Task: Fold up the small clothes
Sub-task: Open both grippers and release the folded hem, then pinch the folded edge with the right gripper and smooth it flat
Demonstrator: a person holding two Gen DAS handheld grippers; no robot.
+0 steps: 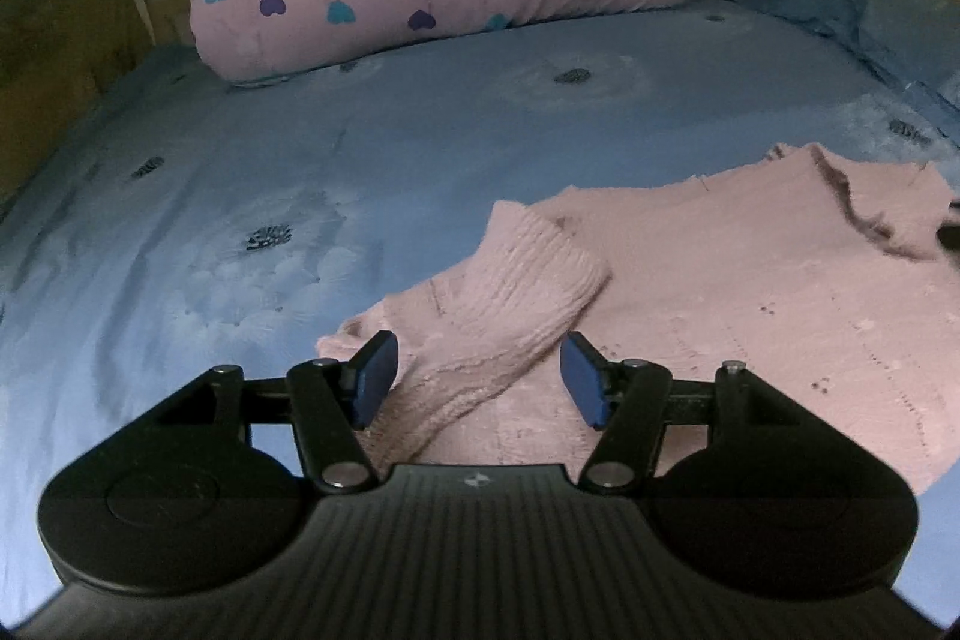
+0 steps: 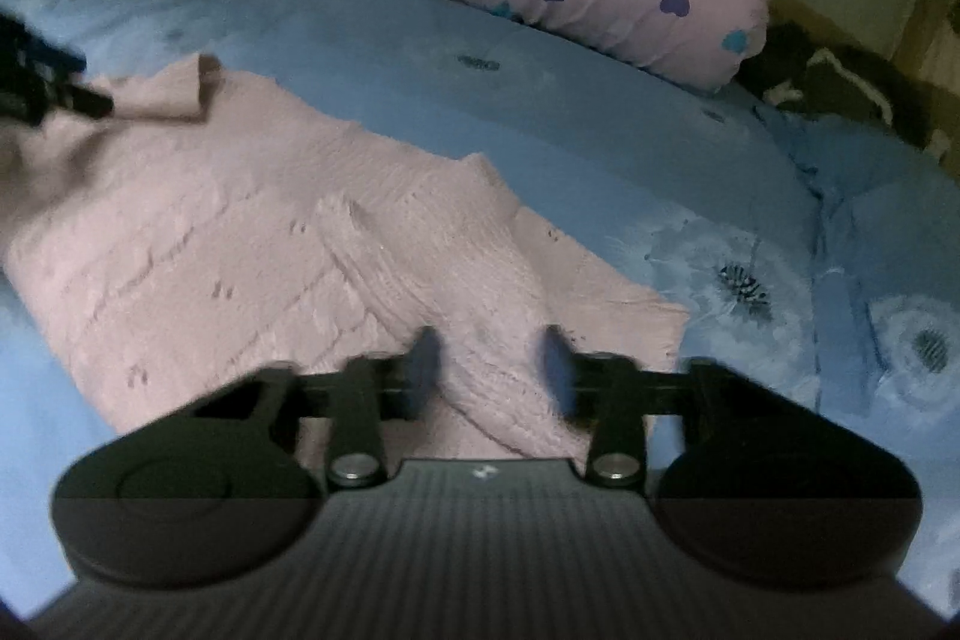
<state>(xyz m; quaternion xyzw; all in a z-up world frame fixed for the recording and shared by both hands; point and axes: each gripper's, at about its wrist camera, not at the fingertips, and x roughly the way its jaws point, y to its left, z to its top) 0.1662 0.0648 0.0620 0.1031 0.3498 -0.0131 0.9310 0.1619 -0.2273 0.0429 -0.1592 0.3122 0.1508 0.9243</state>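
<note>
Sweater [image 1: 750, 280]: pink knit, soft, light, floppy; spread on the blue bedsheet [image 1: 300, 148] near its front edge.
Hold: ribbed sleeve cuff [image 1: 540, 268].
Left gripper [image 1: 478, 379]: spread, sleeve between, untouched.
Right gripper [image 2: 489, 373]: blurred, parted, pinching nothing.

The left gripper [image 1: 474, 376] fills the lower middle of its own view, black body at the bottom edge, both linkage arms angled inward and upward. Its blue pads [image 1: 375, 379] stand well apart, tilted down toward the surface below, with nothing pressed between them. The right gripper [image 2: 489, 370] sits likewise in the lower middle of its view, blurred; its fingertips [image 2: 423, 358] show a narrower gap, pads apart and not pressing anything. A dark part of the left gripper also shows at that view's upper left edge.
</note>
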